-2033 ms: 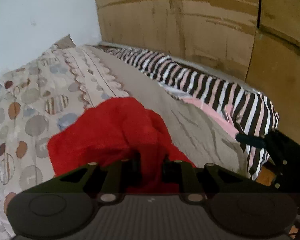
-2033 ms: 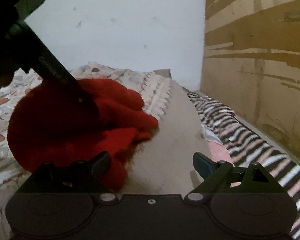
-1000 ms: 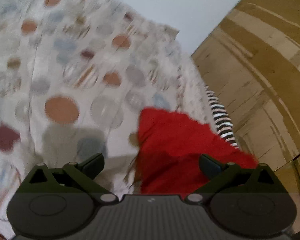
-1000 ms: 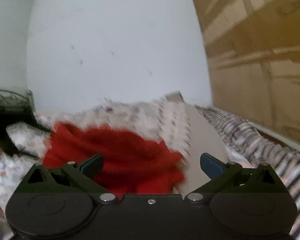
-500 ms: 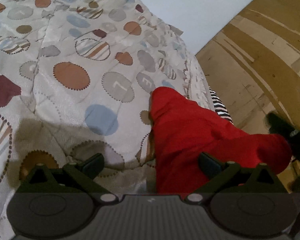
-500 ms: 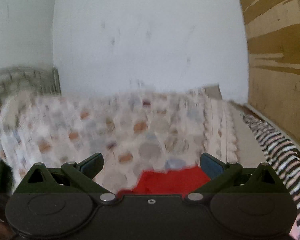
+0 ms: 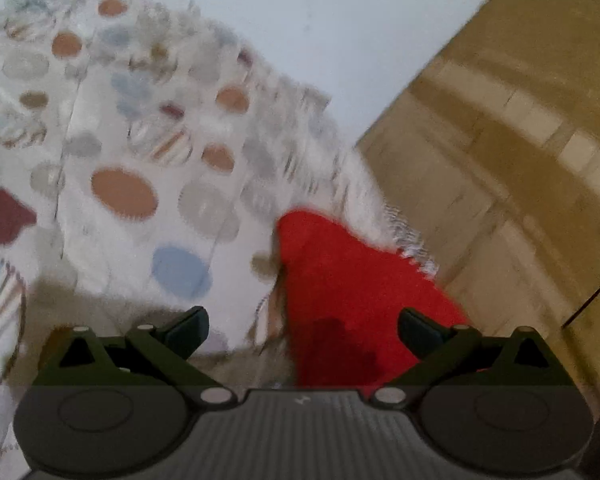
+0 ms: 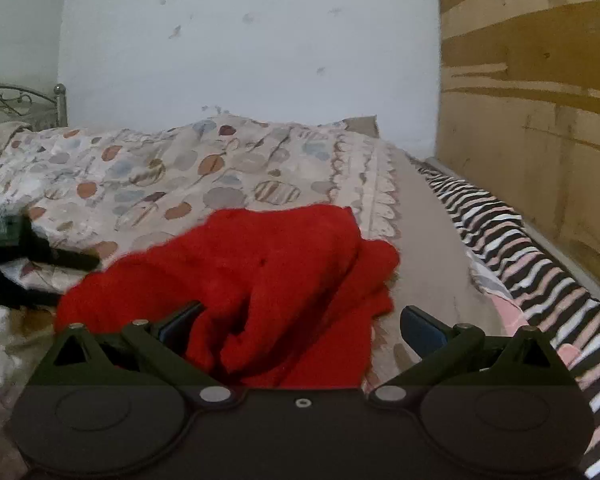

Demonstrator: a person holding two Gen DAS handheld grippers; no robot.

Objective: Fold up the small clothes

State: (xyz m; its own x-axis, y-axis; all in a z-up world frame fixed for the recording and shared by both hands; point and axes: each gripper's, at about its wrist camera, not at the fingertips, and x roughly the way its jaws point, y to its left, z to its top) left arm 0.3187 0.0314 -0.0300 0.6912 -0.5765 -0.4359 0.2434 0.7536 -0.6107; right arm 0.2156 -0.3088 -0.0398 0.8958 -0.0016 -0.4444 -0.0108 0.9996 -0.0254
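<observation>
Red garment (image 8: 260,280) lies crumpled in a heap on the bed, on the dotted bedspread (image 8: 160,176), close to its scalloped right border. Fabric is bunched with folds and a rounded lobe sticking out to the right; not flat, not folded neatly.

Right tool (image 8: 300,320): jaws spread wide, nothing pinched. Its left finger (image 8: 180,320) sits against or just under the near edge of the red heap; contact cannot be told for sure. Right finger (image 8: 420,326) is apart from the cloth, over the plain beige sheet strip (image 8: 428,240). Near part of the garment fills the gap between the two fingers.

Left tool (image 7: 302,324): jaws also spread wide, empty. View is motion-blurred. Red garment (image 7: 352,300) shows to the right of centre here, reaching down between the fingers toward the tool body; the tool's right finger (image 7: 420,332) overlaps the cloth in the picture, left finger (image 7: 188,326) is over the bedspread (image 7: 140,140), apart from the garment. Touching or not cannot be told through the blur.

In the right wrist view the left tool (image 8: 28,256) appears as a dark shape at the far left edge, beside the garment's left side.

Striped black-white-pink cloth (image 8: 520,248) runs along the right edge of the bed, next to the brown wooden panel (image 8: 540,120). White wall (image 8: 240,40) behind the bed. Metal bed frame (image 8: 20,104) at far left.
</observation>
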